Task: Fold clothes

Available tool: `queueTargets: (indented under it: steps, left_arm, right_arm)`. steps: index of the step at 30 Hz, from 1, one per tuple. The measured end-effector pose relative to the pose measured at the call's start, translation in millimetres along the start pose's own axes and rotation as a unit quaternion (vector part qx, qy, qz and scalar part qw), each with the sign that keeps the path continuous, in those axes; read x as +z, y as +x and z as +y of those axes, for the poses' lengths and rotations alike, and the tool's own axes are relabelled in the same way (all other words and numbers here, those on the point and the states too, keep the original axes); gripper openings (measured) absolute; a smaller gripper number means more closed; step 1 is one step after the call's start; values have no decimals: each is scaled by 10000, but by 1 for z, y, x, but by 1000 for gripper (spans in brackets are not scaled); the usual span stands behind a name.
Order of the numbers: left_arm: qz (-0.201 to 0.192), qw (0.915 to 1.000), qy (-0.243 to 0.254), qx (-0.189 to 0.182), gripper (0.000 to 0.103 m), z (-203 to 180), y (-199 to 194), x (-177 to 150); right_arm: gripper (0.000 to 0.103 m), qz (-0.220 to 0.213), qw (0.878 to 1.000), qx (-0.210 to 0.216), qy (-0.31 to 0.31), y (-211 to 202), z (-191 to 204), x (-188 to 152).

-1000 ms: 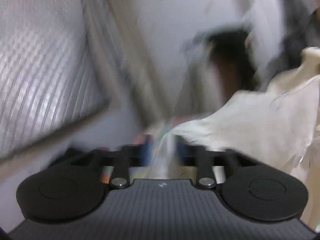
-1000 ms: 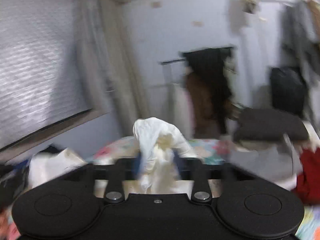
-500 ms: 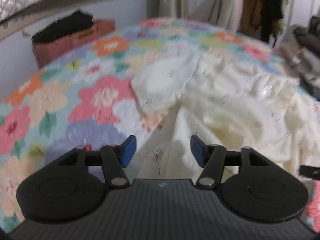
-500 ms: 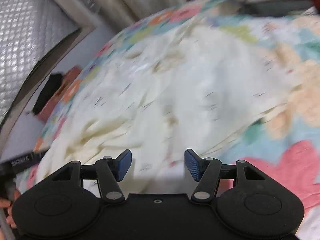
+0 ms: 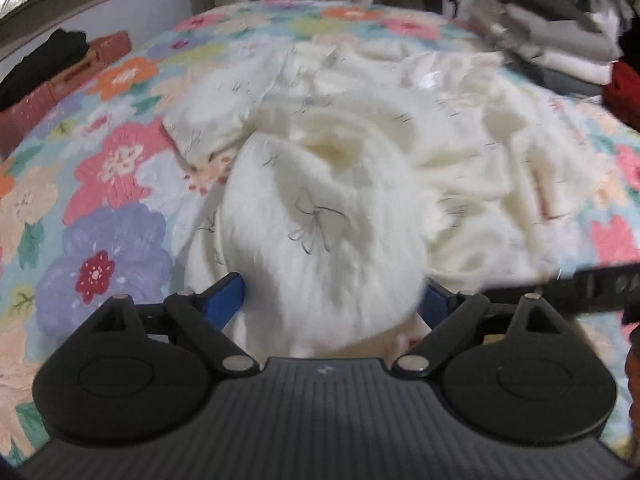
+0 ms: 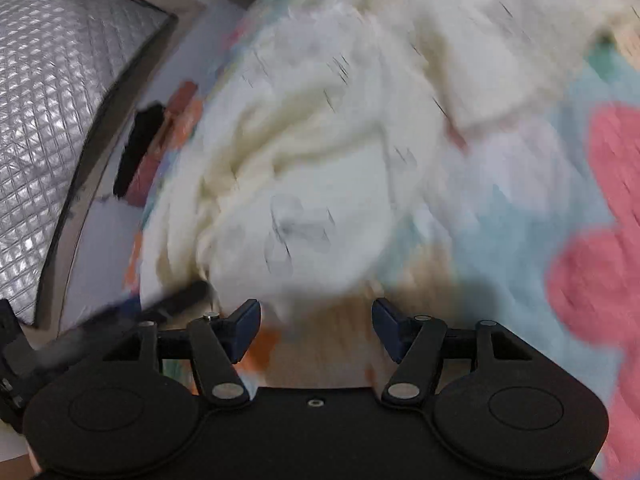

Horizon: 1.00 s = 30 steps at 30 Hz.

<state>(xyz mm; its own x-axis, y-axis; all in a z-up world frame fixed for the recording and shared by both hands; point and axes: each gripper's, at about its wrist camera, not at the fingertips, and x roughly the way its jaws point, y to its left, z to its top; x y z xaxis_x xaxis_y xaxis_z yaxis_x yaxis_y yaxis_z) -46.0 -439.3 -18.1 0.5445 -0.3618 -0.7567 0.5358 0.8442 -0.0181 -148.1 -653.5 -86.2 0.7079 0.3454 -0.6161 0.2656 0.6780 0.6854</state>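
A cream garment with small dark bow prints [image 5: 360,152] lies crumpled on a flowered bedspread [image 5: 112,168]. My left gripper [image 5: 334,300] is open, its blue pads wide apart with a rounded bulge of the cloth between them. My right gripper [image 6: 316,324] is open, low over the bedspread [image 6: 540,208] at the near edge of the garment [image 6: 312,152]; its view is blurred. A dark bar that may be part of the other gripper crosses the right side of the left wrist view [image 5: 580,286] and the lower left of the right wrist view [image 6: 160,308].
A red-brown box with a black item on it [image 5: 52,68] stands left of the bed by the wall. A pile of folded grey and white clothes [image 5: 552,36] and something red [image 5: 624,88] sit at the bed's far right. A quilted silver window cover [image 6: 52,92] is at the left.
One second ago both grippers held the garment up in the air, shut on it. They have since dropped to the bed and opened, and the garment now lies on the bedspread.
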Motion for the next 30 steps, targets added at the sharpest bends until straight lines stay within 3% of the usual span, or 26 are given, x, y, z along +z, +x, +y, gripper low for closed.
queueTargets:
  steps: [1, 2, 3, 5, 7, 8, 11, 13, 14, 17, 21, 23, 25, 27, 30]
  left_arm:
    - [-16, 10000, -73, 7, 47, 4, 5, 1]
    - [-61, 9998, -165, -43, 38, 10, 6, 4]
    - [-142, 9996, -222, -85, 19, 15, 6, 7]
    - [-523, 9982, -272, -74, 14, 22, -4, 12]
    - [-925, 9946, -466, -108, 13, 30, -20, 15]
    - [-1111, 9899, -803, -351, 13, 41, -30, 16]
    - [-1498, 9681, -1717, -1042, 13, 73, -52, 10]
    - [-1638, 9550, -2072, -1345, 16, 87, -58, 4]
    - [-1568, 9546, -2094, -1426, 17, 89, -55, 3]
    - [-1181, 9689, -1846, -1145, 18, 78, -35, 5]
    - [-789, 9873, -1256, -570, 39, 59, -12, 11]
    - [-656, 9912, -1079, -391, 46, 55, -7, 11]
    - [-464, 9916, -1150, -380, 49, 59, -7, 10]
    - [-417, 9918, -1136, -407, 55, 62, -16, 3]
    - [-532, 9922, -967, -582, 69, 65, -38, -7]
  right_arm:
    - [67, -189, 9996, -59, -181, 5, 6, 1]
    - [52, -346, 9980, -209, -479, 12, 13, 3]
    - [9, -508, 9954, -342, -741, 14, 19, 6]
    - [3, -859, 9892, -519, -1068, -1, 29, 9]
    - [3, -1233, 9797, -696, -1416, -20, 40, 12]
    - [3, -1526, 9714, -778, -1641, -43, 49, 15]
    - [3, -2538, 9444, -910, -1883, -124, 61, 23]
    - [3, -2918, 9341, -986, -1804, -159, 57, 30]
    - [3, -3041, 9308, -1031, -1745, -171, 53, 35]
    - [5, -2794, 9402, -1204, -1535, -169, 25, 49]
    - [14, -2271, 9361, -2319, -1353, -130, -26, 45]
    - [14, -1908, 9409, -2549, -1153, -128, -40, 51]
    - [22, -1940, 9455, -2451, -914, -141, -47, 52]
    - [57, -1933, 9528, -2242, -675, -158, -52, 51]
    - [59, -1573, 9717, -1692, -494, -161, -54, 38]
